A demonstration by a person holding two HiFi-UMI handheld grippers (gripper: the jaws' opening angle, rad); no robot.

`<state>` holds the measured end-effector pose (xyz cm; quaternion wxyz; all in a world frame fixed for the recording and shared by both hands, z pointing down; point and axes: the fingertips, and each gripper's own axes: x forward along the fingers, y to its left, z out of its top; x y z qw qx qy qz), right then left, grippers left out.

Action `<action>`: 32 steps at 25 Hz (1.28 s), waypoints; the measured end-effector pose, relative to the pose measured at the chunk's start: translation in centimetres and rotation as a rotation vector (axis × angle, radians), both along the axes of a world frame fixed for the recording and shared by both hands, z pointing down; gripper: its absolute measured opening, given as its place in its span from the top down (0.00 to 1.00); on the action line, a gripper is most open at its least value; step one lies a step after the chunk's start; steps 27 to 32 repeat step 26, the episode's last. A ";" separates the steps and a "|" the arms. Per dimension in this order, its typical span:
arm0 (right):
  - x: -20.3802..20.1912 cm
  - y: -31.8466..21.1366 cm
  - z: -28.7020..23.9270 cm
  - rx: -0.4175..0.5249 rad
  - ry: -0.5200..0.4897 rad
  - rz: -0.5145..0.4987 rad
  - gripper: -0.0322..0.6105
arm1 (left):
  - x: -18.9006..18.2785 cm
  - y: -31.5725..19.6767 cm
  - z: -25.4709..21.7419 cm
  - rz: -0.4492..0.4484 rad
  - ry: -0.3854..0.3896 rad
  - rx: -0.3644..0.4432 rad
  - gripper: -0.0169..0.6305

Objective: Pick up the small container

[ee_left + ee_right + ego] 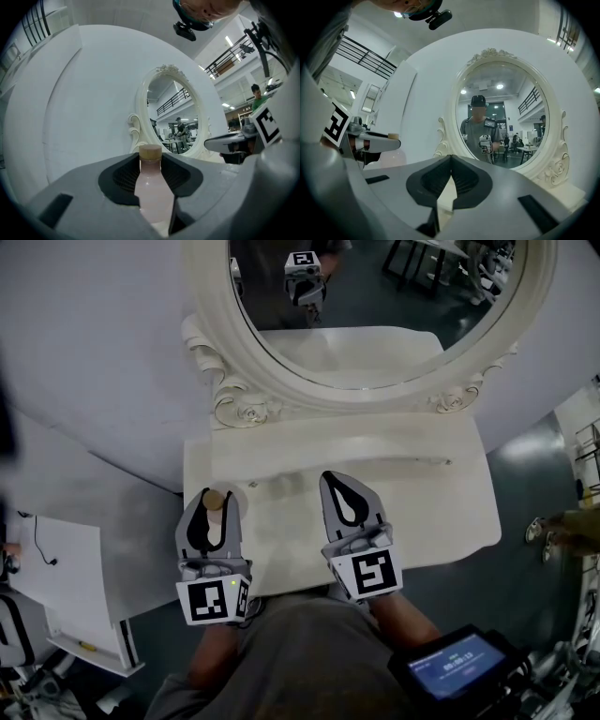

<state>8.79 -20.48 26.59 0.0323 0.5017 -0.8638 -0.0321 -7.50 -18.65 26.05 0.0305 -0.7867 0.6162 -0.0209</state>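
The small container is a pale pink bottle with a tan cap. It stands at the left front corner of the white vanity table. My left gripper is shut on it, and in the left gripper view the bottle fills the gap between the dark pads, cap upright. My right gripper rests over the table's front middle, to the right of the bottle. It is shut with nothing between its jaws. From the right gripper view the bottle shows at the left, below the left gripper.
An oval mirror in an ornate white frame stands at the table's back edge. A curved white wall rises behind it. A white board lies on the floor at the left, and a screen device is at the lower right.
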 end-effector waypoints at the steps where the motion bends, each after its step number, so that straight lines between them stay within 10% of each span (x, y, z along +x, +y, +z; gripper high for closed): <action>1: 0.0 0.0 0.0 0.001 0.001 -0.001 0.93 | 0.1 0.0 0.0 0.001 -0.001 0.000 0.74; 32: -0.6 0.5 0.0 0.004 0.001 -0.011 0.93 | 0.0 0.4 0.0 0.011 -0.014 0.004 0.75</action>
